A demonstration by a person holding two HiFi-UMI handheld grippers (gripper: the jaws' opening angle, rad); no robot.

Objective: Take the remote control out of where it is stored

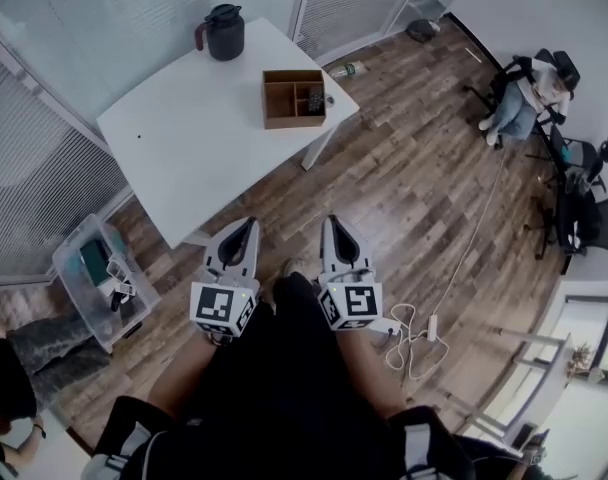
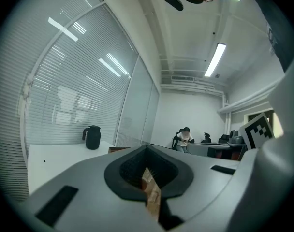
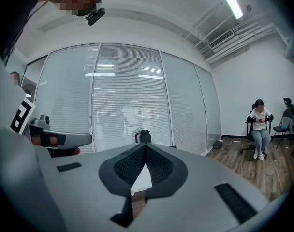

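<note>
Two grippers, both low, over the person's lap and short of the table.
- Left gripper (image 1: 246,223): clenched, jaw tips meeting, nothing between them.
- Right gripper (image 1: 334,220): clenched as well, empty.

Floor:
- one clear plastic bin (image 1: 69,268) at the left
- one loose white cable (image 1: 414,343) at the right

One white table (image 1: 194,138) ahead, carrying two things:
- One open wooden compartment box (image 1: 284,121) near its right corner. Dark items lie in its right-hand compartments, too small to identify, so the remote control cannot be made out with certainty.
- One black lidded jug (image 1: 222,32) at the far corner, well apart from the box.

One seated person (image 1: 524,98) far right.
</note>
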